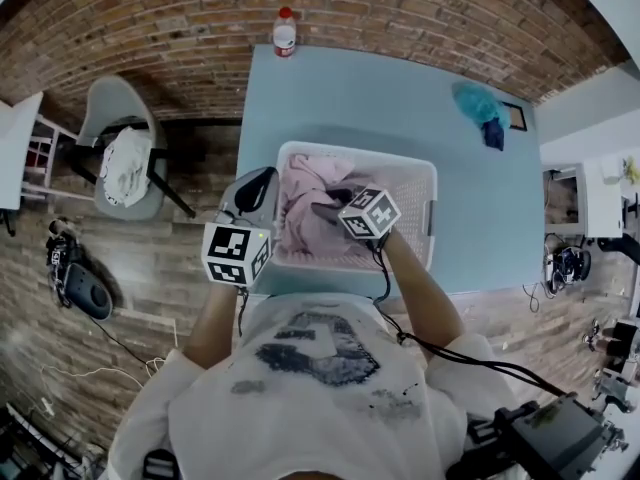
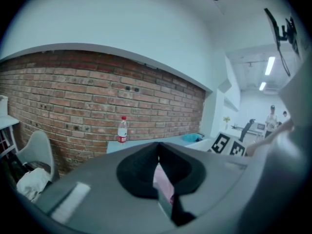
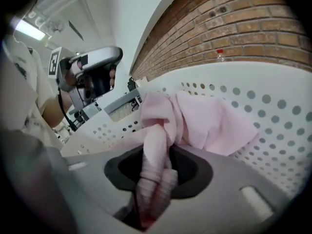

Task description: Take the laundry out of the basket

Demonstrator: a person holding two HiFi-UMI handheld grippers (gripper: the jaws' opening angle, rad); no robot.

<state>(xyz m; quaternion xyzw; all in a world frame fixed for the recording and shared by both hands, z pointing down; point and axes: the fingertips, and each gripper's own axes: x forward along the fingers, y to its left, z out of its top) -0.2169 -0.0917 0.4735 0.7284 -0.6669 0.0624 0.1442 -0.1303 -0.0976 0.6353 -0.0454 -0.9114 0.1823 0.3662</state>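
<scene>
Nearest the camera is the person's white T-shirt (image 1: 310,368) with a dark chest print, not legible. Both forearms reach forward to the basket (image 1: 412,193). The right tool (image 3: 157,157) is down inside it, clenched on a twisted fold of the pink laundry (image 3: 204,123). The fold runs straight through the jaws, and the rest of the laundry bunches against the perforated wall. Judgement: gripped by one gathered fold so the whole piece can be pulled up over the rim. The laundry is not out yet; most of it lies in the basket's left half. The left tool (image 2: 157,147) sits just beside the basket's left rim with its tips together. A thin pink strip shows in the gap behind them, and I cannot tell if it is nipped or only seen through. Probably parked there to steady or wait. The marker cubes carry black-and-white square codes, no words. The basket stands at the near edge of the pale blue worktop (image 1: 400,98), close to the body for easy reach. Far right on the worktop is a teal cloth (image 1: 478,103). At the far edge is a bottle (image 1: 285,31) with a red cap, label too small to read. Off to the left, a grey chair (image 1: 110,108) stands by the brick wall (image 1: 200,18).
</scene>
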